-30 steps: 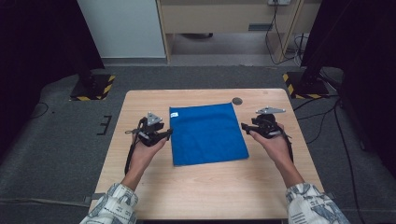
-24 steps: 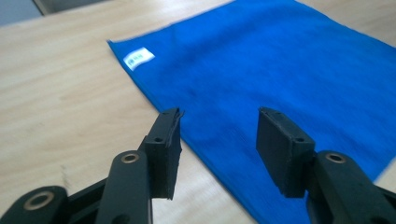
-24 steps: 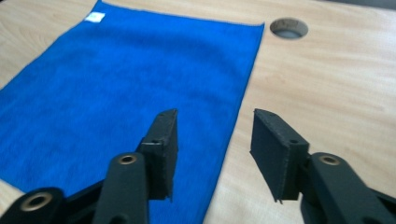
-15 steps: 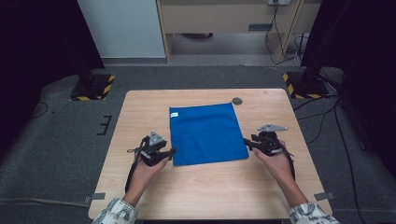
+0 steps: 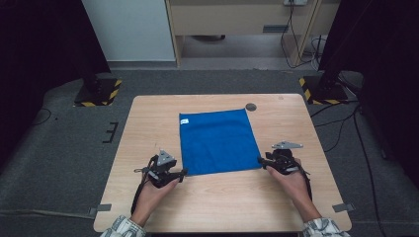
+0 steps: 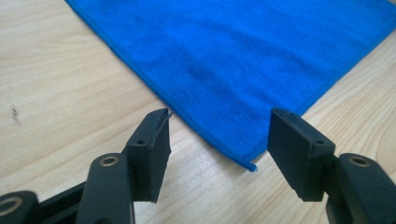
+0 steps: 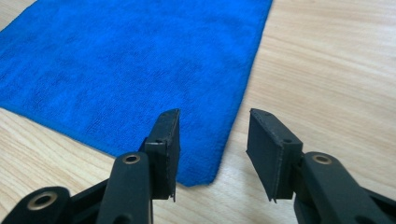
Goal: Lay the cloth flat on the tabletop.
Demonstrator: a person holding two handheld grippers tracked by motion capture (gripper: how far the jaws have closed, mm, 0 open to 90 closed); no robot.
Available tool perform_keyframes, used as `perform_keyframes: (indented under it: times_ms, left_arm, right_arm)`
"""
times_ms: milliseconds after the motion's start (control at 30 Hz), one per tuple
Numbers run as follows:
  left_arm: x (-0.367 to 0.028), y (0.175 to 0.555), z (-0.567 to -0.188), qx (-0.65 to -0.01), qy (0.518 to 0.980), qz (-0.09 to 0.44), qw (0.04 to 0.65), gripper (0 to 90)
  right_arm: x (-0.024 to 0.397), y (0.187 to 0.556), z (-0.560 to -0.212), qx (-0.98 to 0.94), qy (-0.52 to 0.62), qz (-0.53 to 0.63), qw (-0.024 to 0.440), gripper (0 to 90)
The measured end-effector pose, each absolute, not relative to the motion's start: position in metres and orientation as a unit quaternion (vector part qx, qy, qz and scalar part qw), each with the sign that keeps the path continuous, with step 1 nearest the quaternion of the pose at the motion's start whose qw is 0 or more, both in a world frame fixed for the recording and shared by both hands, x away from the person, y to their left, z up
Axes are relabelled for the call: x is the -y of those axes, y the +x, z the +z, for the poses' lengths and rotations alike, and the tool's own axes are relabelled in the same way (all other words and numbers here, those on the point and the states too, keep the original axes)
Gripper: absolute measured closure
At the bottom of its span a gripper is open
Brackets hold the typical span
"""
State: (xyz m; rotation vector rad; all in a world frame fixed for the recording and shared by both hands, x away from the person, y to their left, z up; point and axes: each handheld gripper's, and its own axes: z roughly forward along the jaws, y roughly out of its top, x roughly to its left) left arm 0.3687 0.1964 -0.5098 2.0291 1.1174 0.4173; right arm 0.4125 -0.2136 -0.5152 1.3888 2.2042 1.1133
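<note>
We see the blue towel [image 5: 219,141] flat mid-table, long axis running away from us, each near corner just ahead of one gripper, left gripper [image 6: 219,144] and right gripper [image 7: 212,149] (jaws apart, nothing pinched)

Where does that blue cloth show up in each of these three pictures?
High view: the blue cloth lies flat mid-table, between the left gripper and right gripper.
Left gripper view: it fills the upper middle and right; one near corner points down between the open jaws.
Right gripper view: it covers the upper left; its other near corner sits between the open jaws.
Shared landmark: the cloth's near edge on the wooden table.
</note>
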Motion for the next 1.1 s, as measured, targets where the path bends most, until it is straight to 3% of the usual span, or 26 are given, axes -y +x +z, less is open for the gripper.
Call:
perform_keyframes:
  times_ms: [167,433,733,967,1100]
  left_arm:
    - [-0.192,0.371,-0.515,-0.438,0.800,0.165,0.376,37.4]
    - [-0.187,0.373,-0.521,-0.440,0.804,0.151,0.371,28.7]
    - [-0.184,0.375,-0.525,-0.433,0.814,0.145,0.359,27.6]
    - [-0.182,0.376,-0.528,-0.431,0.817,0.145,0.355,29.3]
    - [-0.183,0.377,-0.528,-0.429,0.818,0.148,0.354,30.4]
  right_arm:
    - [0.211,0.412,-0.519,-0.773,0.485,0.382,0.148,52.8]
    - [0.209,0.414,-0.524,-0.775,0.490,0.374,0.140,43.4]
    - [0.200,0.414,-0.528,-0.785,0.482,0.364,0.137,39.8]
    - [0.197,0.413,-0.529,-0.789,0.475,0.361,0.147,42.1]
    - [0.196,0.413,-0.529,-0.792,0.470,0.357,0.156,52.6]
